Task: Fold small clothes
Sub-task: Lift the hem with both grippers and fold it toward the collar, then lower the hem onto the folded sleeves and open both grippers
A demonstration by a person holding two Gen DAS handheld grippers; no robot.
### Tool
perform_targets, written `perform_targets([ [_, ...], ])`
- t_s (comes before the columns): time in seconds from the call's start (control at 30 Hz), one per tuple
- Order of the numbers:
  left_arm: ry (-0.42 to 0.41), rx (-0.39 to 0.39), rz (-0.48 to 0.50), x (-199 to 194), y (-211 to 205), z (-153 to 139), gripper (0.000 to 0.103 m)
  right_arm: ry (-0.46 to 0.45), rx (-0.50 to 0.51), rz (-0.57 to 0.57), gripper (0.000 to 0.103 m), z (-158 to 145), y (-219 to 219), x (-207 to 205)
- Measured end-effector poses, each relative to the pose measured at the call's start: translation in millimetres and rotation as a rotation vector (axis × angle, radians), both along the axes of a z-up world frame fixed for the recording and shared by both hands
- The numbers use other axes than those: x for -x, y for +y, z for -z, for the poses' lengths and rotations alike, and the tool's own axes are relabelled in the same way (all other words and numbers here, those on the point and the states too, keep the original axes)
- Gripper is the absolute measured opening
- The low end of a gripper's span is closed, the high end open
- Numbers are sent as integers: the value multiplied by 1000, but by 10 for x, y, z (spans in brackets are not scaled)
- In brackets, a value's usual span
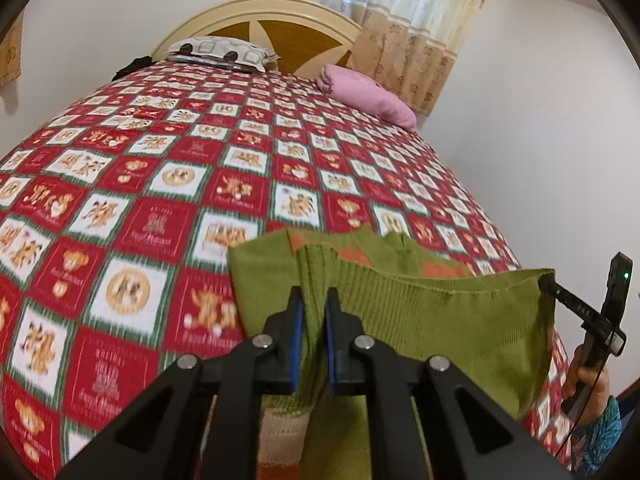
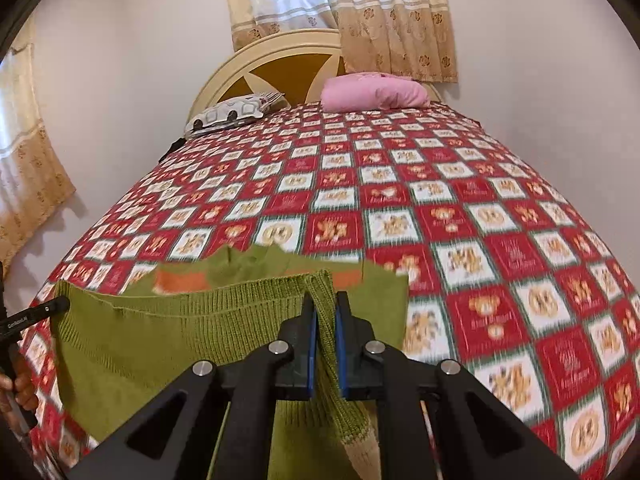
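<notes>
A small green knit sweater (image 1: 440, 312) with orange patches is held up over the near end of the bed. My left gripper (image 1: 314, 300) is shut on one corner of its ribbed hem. My right gripper (image 2: 325, 304) is shut on the other corner of the sweater (image 2: 168, 332). The hem is stretched between the two grippers, and the rest of the sweater lies on the bedspread beyond. The right gripper shows at the right edge of the left wrist view (image 1: 560, 292); the left gripper shows at the left edge of the right wrist view (image 2: 52, 306).
The bed has a red and white checked bedspread (image 1: 200, 168) with bear prints. A patterned pillow (image 1: 216, 50) and a pink pillow (image 1: 368, 94) lie by the cream headboard (image 1: 280, 12). Curtains (image 2: 360, 8) hang behind, and white walls stand on both sides.
</notes>
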State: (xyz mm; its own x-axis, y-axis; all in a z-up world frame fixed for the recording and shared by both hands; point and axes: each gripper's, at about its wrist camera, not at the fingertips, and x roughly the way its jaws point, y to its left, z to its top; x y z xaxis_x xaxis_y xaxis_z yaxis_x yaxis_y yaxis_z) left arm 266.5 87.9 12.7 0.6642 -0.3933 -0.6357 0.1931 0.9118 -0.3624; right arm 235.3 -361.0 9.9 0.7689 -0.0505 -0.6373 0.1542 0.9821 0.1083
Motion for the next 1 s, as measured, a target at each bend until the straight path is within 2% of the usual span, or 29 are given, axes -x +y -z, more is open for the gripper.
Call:
perform_targets([
  [0.2,8,4,-18,-430,-34,61,10,9,32,15,7,95,-83,-436],
  [0.53,36,12,-51,-985,-55,257,10,37,59,50,7,330,-202,-938],
  [0.73,46,-4,-75,-1224,-115,413,9,49,94,66,7,526,-213,-1204],
  [0.87,54,-56,-81,-1280,-164,554,9,76,139,67,7,696,-192,-1315],
  [1.0,64,-37,-100,-1366,-137,591,9,65,137,80,7,728,-250,-1378],
])
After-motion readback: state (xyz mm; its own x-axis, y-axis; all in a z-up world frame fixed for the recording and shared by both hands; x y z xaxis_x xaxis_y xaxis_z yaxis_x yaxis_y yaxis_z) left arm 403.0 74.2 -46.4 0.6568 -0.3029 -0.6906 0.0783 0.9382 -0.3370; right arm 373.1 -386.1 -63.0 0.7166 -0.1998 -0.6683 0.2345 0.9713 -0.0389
